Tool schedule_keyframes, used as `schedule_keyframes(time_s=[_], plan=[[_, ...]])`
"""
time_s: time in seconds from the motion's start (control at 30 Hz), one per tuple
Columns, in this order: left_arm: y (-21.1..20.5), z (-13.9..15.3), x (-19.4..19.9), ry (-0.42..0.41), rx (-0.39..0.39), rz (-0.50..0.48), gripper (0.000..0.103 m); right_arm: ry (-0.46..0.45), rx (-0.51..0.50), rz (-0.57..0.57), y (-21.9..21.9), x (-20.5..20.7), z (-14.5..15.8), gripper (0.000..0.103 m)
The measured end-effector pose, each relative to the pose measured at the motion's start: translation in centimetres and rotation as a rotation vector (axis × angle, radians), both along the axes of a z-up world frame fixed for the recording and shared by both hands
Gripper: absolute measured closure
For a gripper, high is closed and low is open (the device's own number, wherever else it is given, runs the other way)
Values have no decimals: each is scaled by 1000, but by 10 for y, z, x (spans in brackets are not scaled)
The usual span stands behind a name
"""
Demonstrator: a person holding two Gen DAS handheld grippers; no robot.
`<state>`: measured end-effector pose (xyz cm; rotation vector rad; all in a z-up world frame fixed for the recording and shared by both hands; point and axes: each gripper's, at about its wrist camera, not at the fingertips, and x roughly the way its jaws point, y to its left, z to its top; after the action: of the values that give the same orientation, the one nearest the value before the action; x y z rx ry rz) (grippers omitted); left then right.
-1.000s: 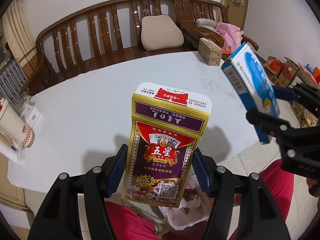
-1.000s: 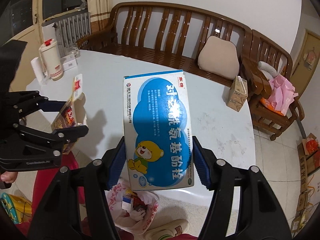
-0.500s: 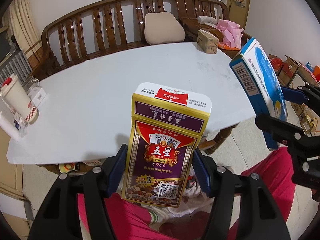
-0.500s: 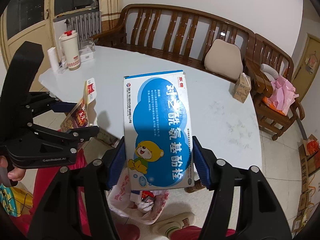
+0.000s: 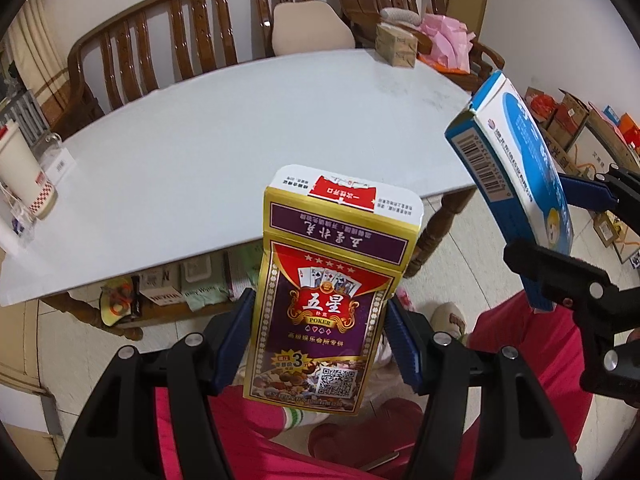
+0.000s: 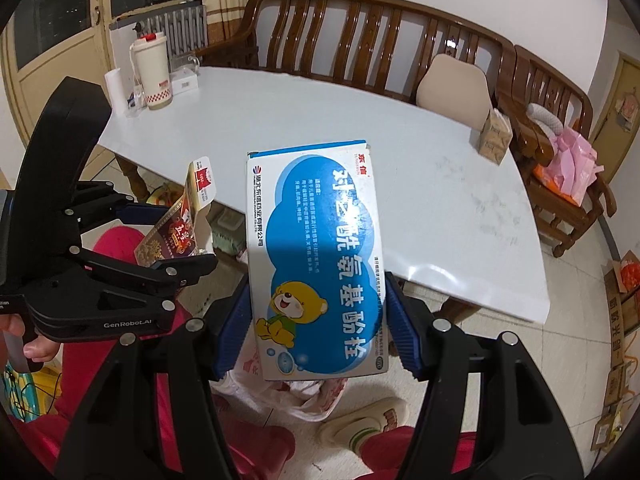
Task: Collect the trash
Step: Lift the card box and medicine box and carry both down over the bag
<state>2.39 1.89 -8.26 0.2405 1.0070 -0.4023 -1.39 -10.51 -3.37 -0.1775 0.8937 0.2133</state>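
Where the white bench [image 5: 224, 152] ends at its near edge, both tools hang out over the tiled floor [image 6: 516, 364] in front of the person's red-clad legs, clear of the tabletop. Left tool [image 5: 320, 344]: blue-padded fingers [image 5: 236, 340] closed against the two long sides of a purple-and-gold poker card box [image 5: 332, 288], held upright with its opened flap at the top, the lower half of the box between the pads. Right tool [image 6: 318, 320]: fingers [image 6: 400, 332] pressed on both long edges of a blue-and-white medicine box [image 6: 316, 264] bearing a cartoon bear, gripped at its lower half, face toward the camera. Seen from the left wrist, the medicine box sits to the right of and apart from the card box, tilted. White plastic trash bag [image 6: 296, 388]: on the floor directly beneath the right tool, mouth open, partly hidden by the medicine box. Bench surface: a white tumbler [image 6: 152, 72] at the far left corner, a small brown carton [image 6: 496, 136] at the far right edge, broad bare middle. Wooden bench seat [image 6: 360, 36] with a beige cushion [image 6: 452, 88] behind.
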Motion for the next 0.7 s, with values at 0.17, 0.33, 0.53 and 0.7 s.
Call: schedule_keyframes(time_s=[0.17, 0.33, 0.53, 0.7], plan=[[-5, -20, -4, 36, 9, -24, 42, 36, 1, -13, -3, -5, -20, 42], [-8, -50, -3, 111, 6, -25, 42, 92, -5, -24, -4, -7, -49, 42], [-14, -89, 2, 205, 8, -17, 42, 158, -4, -40, -4, -6, -88, 42], [-17, -124, 10, 289, 12, -6, 42, 224, 4, -67, -8, 2, -123, 42]])
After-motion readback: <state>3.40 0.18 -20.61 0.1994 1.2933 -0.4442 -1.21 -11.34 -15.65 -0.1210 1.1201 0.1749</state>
